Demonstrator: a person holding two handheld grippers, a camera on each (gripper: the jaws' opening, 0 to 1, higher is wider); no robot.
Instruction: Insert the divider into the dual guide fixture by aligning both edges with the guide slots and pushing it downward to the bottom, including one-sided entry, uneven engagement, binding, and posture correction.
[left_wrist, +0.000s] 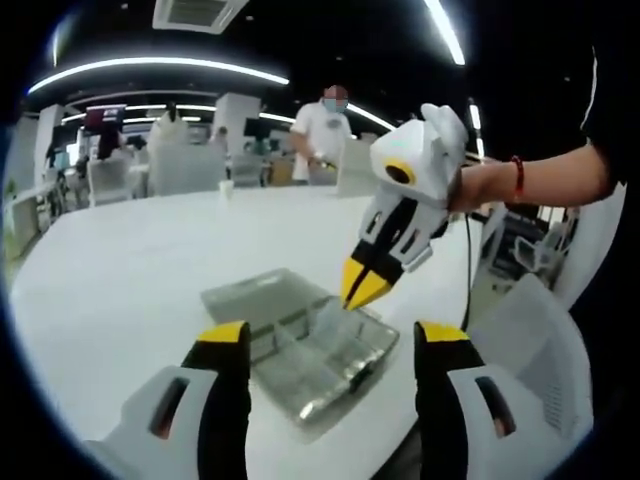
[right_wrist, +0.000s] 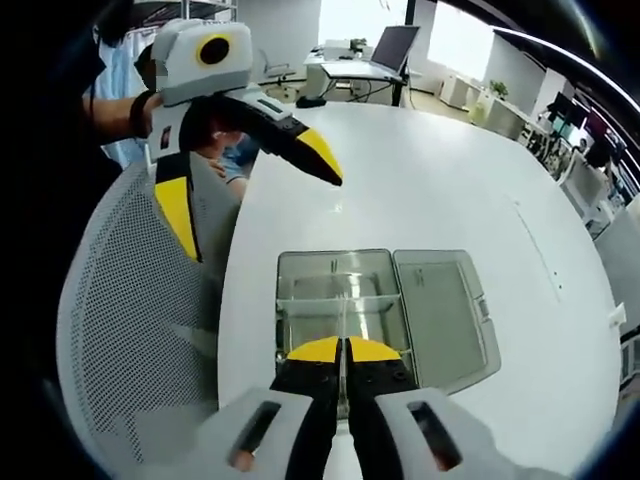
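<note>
Two grippers: we see the right gripper with its yellow tips pressed together on a thin clear divider, and the left gripper with its fingers spread wide and nothing between them.
Divider: we find it standing on edge just ahead of the right fingertips, running away from them down the middle of the box; in the left gripper view the right gripper comes down onto it from above.
Box: clear plastic, lid folded flat beside it, resting on the white table; it sits ahead of and between the left fingers.
Seating: we cannot tell whether both divider edges are in their slots or how deep it has gone; the clear plastic hides it.
Risk one: we judge that pushing from one end could drive that edge down first, cocking the divider so it binds.
Risk two: nothing steadies the box, so a hard push could slide or tip it on the smooth table.
Risk three: a thin pinch on slick plastic could slip, or bow the divider out of a slot.
Remedy: we think a level, centred push is what the next move calls for, with the left fingers bracing the box.
</note>
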